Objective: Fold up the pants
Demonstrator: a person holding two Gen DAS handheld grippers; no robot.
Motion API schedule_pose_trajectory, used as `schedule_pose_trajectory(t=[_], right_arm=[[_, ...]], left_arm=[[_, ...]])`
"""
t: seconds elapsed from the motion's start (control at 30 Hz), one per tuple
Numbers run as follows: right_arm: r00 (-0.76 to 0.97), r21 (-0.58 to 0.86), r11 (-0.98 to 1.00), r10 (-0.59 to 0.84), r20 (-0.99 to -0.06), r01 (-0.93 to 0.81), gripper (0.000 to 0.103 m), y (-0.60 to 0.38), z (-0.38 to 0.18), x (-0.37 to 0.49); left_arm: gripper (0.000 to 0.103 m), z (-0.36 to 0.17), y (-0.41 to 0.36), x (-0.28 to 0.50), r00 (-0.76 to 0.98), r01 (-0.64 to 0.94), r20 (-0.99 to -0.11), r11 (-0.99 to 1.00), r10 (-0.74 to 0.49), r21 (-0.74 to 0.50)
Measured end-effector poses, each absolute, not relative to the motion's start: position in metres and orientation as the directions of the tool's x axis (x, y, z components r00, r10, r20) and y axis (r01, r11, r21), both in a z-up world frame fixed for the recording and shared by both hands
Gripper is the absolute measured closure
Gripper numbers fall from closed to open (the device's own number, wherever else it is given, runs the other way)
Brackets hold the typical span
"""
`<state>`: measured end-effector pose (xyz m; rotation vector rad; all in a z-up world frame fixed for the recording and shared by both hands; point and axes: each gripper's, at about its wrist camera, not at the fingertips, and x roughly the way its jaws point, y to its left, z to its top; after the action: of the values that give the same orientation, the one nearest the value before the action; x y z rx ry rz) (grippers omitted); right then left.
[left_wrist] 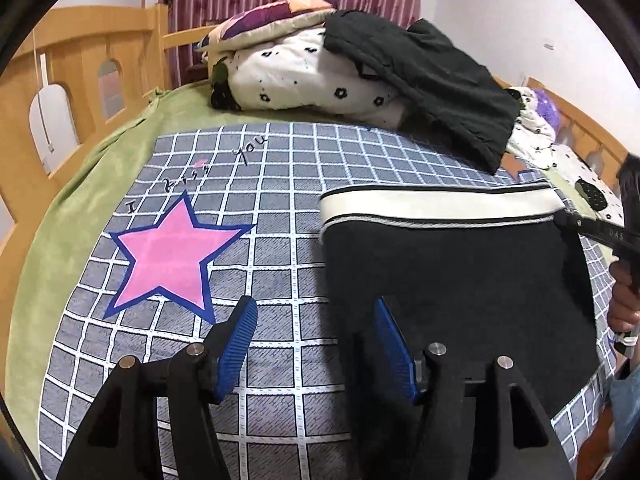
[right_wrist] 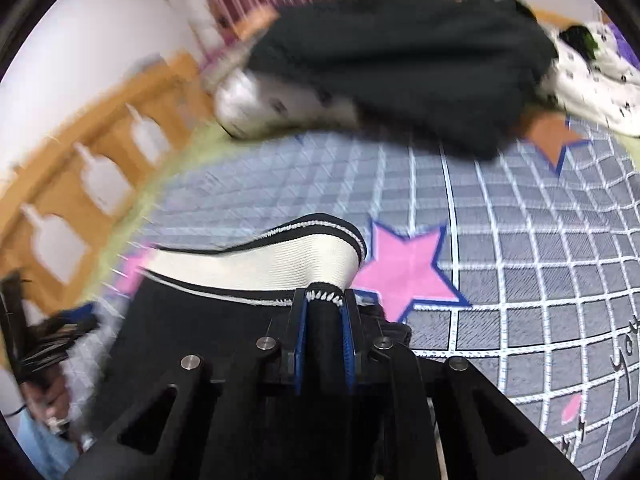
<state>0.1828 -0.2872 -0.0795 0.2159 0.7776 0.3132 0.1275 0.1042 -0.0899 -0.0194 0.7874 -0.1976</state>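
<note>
Black pants (left_wrist: 460,280) with a white waistband (left_wrist: 440,208) lie flat on the checked sheet, to the right in the left wrist view. My left gripper (left_wrist: 315,303) hovers open at the pants' left edge. One blue pad is over the sheet and the other over the black cloth, and neither presses on anything. My right gripper (right_wrist: 325,298) is shut on the pants (right_wrist: 192,328), pinching a bunch of cloth just under the waistband (right_wrist: 260,264). The right gripper (left_wrist: 572,216) also shows at the right end of the waistband in the left wrist view.
A pile of bedding (left_wrist: 304,80) with a dark garment (left_wrist: 432,80) draped over it lies at the back of the bed. A wooden rail (left_wrist: 80,92) runs along the left side, with a green blanket (left_wrist: 100,168) beside it. A person's hand (left_wrist: 624,308) is at the right edge.
</note>
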Motion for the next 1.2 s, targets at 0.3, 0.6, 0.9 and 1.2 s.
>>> schedule_pose_trajectory(t=[0.3, 0.6, 0.9, 1.2], right_arm=[[0.675, 0.174, 0.982, 0.177, -0.716, -0.073, 0.075, -0.286, -0.085, 0.167], [0.686, 0.034, 0.990, 0.121, -0.717, -0.138, 0.073, -0.236, -0.122, 0.212], [0.698, 0.039, 0.988, 0.135, -0.703, -0.152, 0.073, -0.234, -0.120, 0.208], [0.687, 0.036, 0.987, 0.137, -0.713, -0.159, 0.073, -0.237, -0.115, 0.198]], left_arm=[[0.044, -0.082, 0.063, 0.153, 0.680, 0.211, -0.682, 0.963, -0.267, -0.167], [0.044, -0.124, 0.016, 0.223, 0.616, 0.177, -0.760, 0.976, -0.208, -0.123], [0.044, -0.125, 0.016, 0.216, 0.656, 0.184, -0.725, 0.976, -0.213, -0.120], [0.044, -0.115, 0.022, 0.199, 0.619, 0.166, -0.762, 0.980, -0.188, -0.107]])
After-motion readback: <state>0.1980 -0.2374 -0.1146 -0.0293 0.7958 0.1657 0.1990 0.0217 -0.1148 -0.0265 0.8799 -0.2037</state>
